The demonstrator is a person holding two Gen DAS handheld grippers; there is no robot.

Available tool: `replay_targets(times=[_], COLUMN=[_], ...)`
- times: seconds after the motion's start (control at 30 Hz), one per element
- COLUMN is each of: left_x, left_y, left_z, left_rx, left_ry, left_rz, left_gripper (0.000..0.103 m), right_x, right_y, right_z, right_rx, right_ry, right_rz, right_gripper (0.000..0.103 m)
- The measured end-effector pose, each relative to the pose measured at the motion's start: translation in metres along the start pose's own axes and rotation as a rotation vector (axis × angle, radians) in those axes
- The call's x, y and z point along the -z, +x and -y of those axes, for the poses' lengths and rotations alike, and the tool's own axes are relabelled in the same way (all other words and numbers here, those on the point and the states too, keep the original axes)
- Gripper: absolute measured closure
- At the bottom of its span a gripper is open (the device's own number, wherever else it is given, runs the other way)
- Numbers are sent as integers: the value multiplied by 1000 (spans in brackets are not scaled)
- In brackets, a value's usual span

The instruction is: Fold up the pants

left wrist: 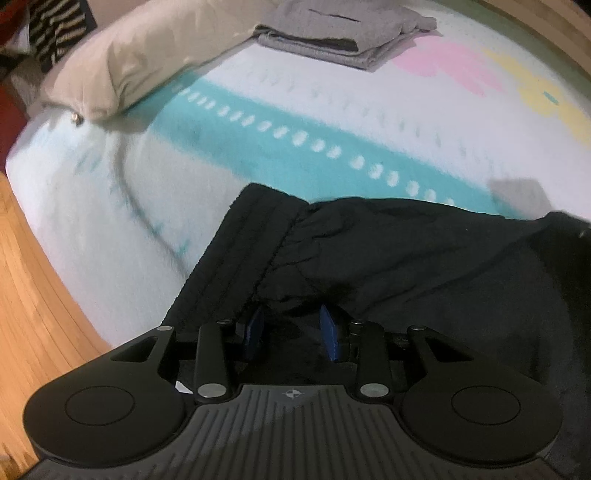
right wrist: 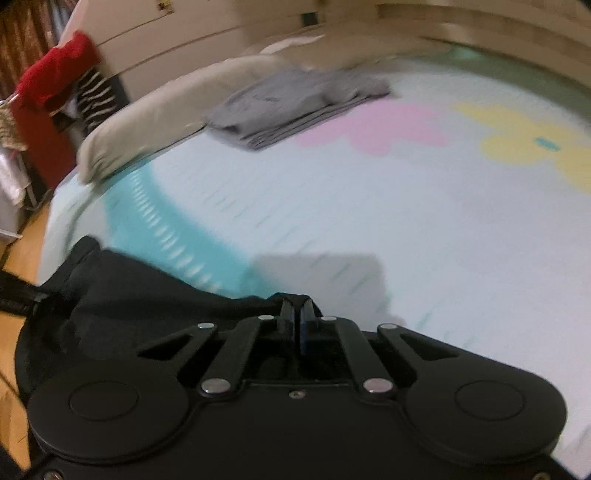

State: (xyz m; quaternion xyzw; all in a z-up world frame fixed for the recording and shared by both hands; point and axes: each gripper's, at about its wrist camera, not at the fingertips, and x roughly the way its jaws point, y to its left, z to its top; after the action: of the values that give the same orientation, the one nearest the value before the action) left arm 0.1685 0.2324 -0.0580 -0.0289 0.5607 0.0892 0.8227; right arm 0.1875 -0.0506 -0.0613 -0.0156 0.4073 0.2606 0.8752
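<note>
Black pants [left wrist: 388,251] lie at the near edge of the bed [left wrist: 332,122], one end bunched toward the camera, the fabric draped off the mattress edge on the near side. Judged placement: garment held up at two spots along one edge so it can be spread or doubled over on the patterned sheet; fold looks barely begun.

Left tongs [left wrist: 293,332]: blue pads [left wrist: 330,334] stand partly apart, a moderate gap. Dark cloth fills the space between them, but the pads do not look pressed together. Cannot tell whether they truly hold the cloth or only sit around it.

Right tongs [right wrist: 296,317]: fingers drawn close together, nearly touching, with a ridge of black fabric rising at their tips. Judged to be pinching the pants edge. View blurred.

Elsewhere on the bed: folded grey garment [left wrist: 343,35] far side, well apart from the pants, beside a beige pillow [left wrist: 140,59]. Likely a finished piece set aside. Wooden floor [left wrist: 33,277] beyond the mattress corner.
</note>
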Motion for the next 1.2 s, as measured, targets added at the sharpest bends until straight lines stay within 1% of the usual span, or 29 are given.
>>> replay_targets(times=[0.1,0.17,0.2,0.23,0.27,0.3,0.33,0.37,0.43,0.47,0.5,0.6,0.67,0.73,0.8,0.87,0.9,0.97,1.03,1.07,1.1,1.17,1.2], left_x=[-3,-3,-3,-2,-1,0,1,1,2,1,1,-2,-4,-5,-5,-5,-5,-4,-2,-2,-2,0,2], left_y=[3,2,2,2,2,1,0,-1,-1,-1,-1,0,0,-2,-6,-15,-22,-37,-51,-57,-62,-70,-73], left_z=[2,4,5,7,7,7,7,5,2,1,-2,-10,-18,-23,-25,-28,-31,-35,-33,-28,-21,1,14], left_rx=[-20,-37,-39,-43,-46,-45,-39,-29,-9,2,14,56,83,100,101,82,77,83,111,141,183,224,224], left_ry=[21,41,52,73,89,99,105,110,113,108,98,59,24,-1,-18,-36,-52,-76,-102,-109,-107,-56,-21], left_rz=[10,12,13,13,14,18,23,28,31,30,28,19,14,10,11,21,38,75,107,114,121,130,136], left_gripper=[70,70,70,70,70,70,70,70,70,70,70,70,71,71,71,71,71,71,71,71,71,71,71], right_x=[-4,-2,0,2,3,4,5,6,9,12,18,38,57,79,98,117,125,132,130,126,122,121,124], right_y=[1,6,9,11,7,-2,-13,-24,-48,-60,-71,-87,-92,-93,-90,-91,-94,-104,-119,-125,-131,-138,-138], right_z=[4,4,2,1,2,2,3,4,1,-2,-10,-36,-53,-68,-80,-94,-101,-110,-109,-104,-97,-86,-82], right_rx=[15,29,58,94,123,140,139,133,92,54,14,-62,-106,-122,-140,-187,-211,-219,-197,-175,-132,-26,26], right_ry=[28,26,9,-8,-9,-3,3,11,19,9,-13,-84,-112,-139,-174,-224,-245,-285,-273,-249,-219,-220,-243], right_rz=[17,-14,-40,-67,-60,-34,-7,13,31,32,26,-15,-53,-109,-187,-260,-282,-276,-207,-169,-121,-58,-66], right_gripper=[97,96,94,83,75,73,70,70,70,70,70,70,70,70,70,70,70,70,71,71,69,49,48])
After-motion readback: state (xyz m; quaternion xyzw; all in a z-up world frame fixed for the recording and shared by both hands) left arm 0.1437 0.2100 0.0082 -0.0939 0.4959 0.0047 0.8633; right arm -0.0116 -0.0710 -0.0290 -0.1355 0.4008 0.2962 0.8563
